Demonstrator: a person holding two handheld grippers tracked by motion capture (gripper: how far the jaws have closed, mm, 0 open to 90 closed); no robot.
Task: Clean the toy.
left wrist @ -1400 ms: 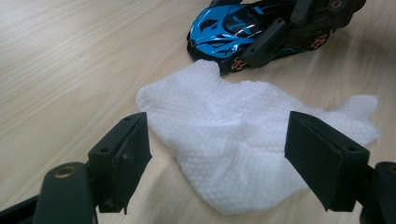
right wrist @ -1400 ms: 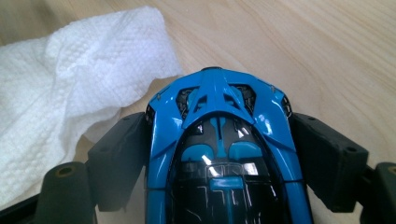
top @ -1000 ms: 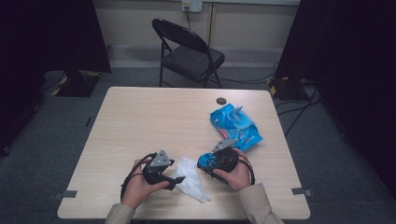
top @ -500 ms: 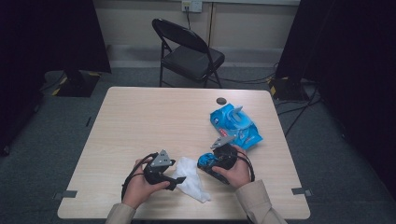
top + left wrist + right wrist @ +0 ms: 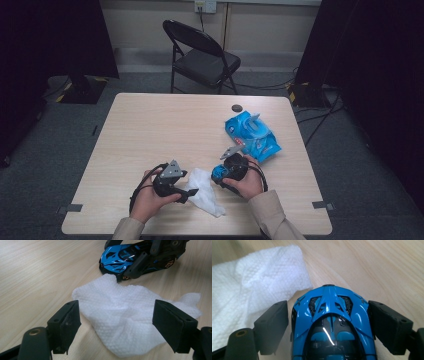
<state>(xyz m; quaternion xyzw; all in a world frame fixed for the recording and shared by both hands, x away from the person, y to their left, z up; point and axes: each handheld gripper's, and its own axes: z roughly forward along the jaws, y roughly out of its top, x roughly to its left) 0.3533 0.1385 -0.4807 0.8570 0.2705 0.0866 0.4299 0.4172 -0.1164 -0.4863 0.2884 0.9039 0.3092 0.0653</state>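
The right gripper (image 5: 328, 327) is clamped on a blue toy car (image 5: 332, 325), one jaw pressing on each flank, so the car sits steady with its nose toward the white wipe (image 5: 254, 282) at the upper left of the right gripper view. In the high view this gripper (image 5: 220, 176) is low in the frame, right of centre. I think it holds the car fixed so that the wipe can be rubbed on it.

The left gripper (image 5: 116, 322) has its jaws apart, low over the wipe (image 5: 130, 317) with nothing pressed between them. The wipe lies crumpled on the desk (image 5: 165, 130) and touches the car (image 5: 132, 257) at the top of the left gripper view. It seems ready to pinch the cloth.

Higher and to the right in the high view lies a blue wipes packet (image 5: 252, 136), opened, probably the source of the wipe.

Compared with the earlier frames, the left gripper keeps its place and the right hand sits slightly lower and nearer to the wipe.
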